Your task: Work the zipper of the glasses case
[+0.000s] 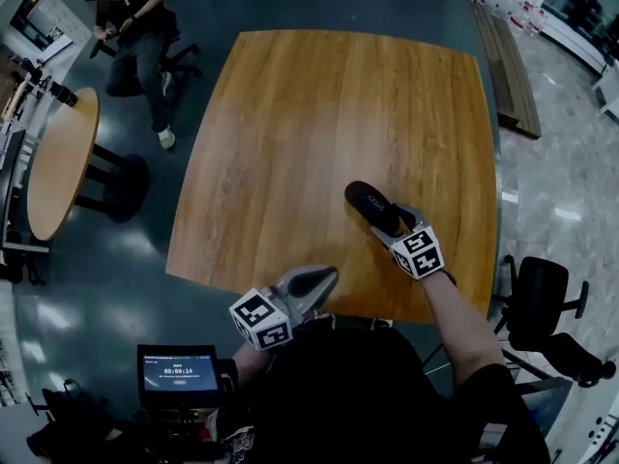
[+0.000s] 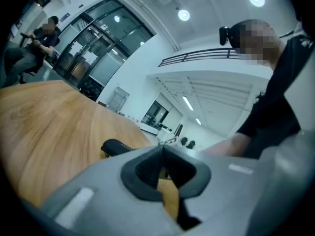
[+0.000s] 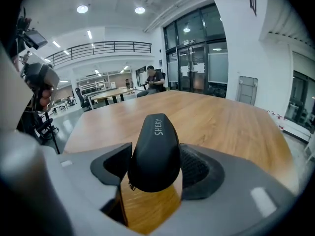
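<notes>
Right gripper view: our right gripper [image 3: 155,157] clamps the glasses case [image 3: 154,139]; left gripper [image 2: 162,147] closed, empty; we judge zipping not yet begun

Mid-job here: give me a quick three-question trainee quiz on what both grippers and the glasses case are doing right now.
1. True or false: the left gripper holds the glasses case.
2. The right gripper is: A) open, touching nothing; B) closed on the glasses case's end; C) shut and empty.
3. Fill in: the glasses case lies on the wooden ____.
Key: 1 false, it is shut and empty; 2 B; 3 table.
</notes>
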